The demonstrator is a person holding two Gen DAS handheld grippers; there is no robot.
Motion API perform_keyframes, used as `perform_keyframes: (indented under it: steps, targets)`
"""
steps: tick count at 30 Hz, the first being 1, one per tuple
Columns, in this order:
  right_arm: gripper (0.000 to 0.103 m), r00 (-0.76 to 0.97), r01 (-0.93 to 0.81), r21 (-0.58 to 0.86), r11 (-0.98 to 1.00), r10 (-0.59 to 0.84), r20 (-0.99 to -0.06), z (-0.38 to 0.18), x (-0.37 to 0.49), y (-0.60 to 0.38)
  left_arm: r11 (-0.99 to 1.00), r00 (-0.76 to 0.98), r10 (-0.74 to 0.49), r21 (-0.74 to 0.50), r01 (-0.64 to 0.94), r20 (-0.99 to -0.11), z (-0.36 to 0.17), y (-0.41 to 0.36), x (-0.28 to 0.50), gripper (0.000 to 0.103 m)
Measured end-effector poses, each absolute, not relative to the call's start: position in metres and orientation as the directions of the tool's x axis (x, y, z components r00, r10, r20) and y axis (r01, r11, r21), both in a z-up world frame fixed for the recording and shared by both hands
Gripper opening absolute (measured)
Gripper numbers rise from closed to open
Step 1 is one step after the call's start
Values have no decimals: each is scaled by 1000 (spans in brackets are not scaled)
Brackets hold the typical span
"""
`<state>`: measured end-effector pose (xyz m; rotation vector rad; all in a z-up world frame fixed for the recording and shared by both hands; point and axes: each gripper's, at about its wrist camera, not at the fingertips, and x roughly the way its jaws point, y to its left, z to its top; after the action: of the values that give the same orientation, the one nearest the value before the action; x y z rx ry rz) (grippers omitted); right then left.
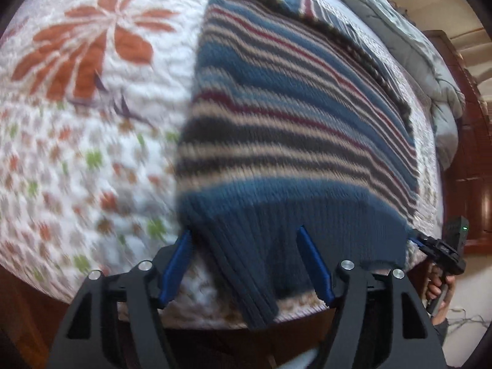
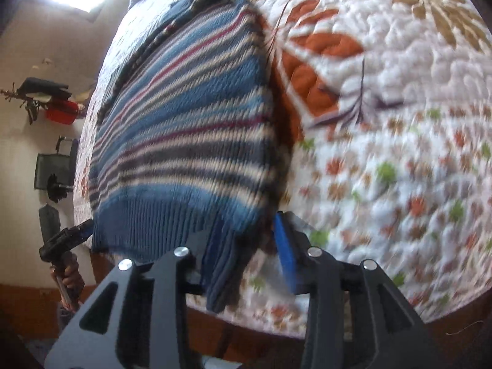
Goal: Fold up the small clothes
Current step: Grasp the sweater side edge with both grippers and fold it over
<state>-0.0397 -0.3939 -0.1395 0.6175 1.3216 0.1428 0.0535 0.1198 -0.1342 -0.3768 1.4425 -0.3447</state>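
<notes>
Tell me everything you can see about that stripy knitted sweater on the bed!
The striped knitted sweater looks like thick, soft wool, with bands of blue, cream, dark grey and thin maroon, and a ribbed dark blue hem. It lies spread on the white floral quilt, hem at the bed's near edge, partly hanging over. The left gripper is open with the hem between its fingers. The right gripper is open around the opposite hem corner. Motion blur hides finer detail.

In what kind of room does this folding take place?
Most likely a bedroom: the striped sweater lies on a bed's floral quilt, with a grey duvet bunched beyond it.
</notes>
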Motion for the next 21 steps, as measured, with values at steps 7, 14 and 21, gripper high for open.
perform_keyframes:
  steps: [7,14,21]
  targets:
    - [36,241,213,533,819,485,-841,-146,-55,-377,901,95,-433,-435,3,-896,-135,102,44,46]
    - [8,257,219,557,801,503,-825,-147,-64,-374,872,95,-476,-483,-80,-874,-143,113,37,11]
    - [7,324,196,627,754,554,-767,-125,-74,-384,854,145,-500,-513,-79,-854,-127,122,30,10]
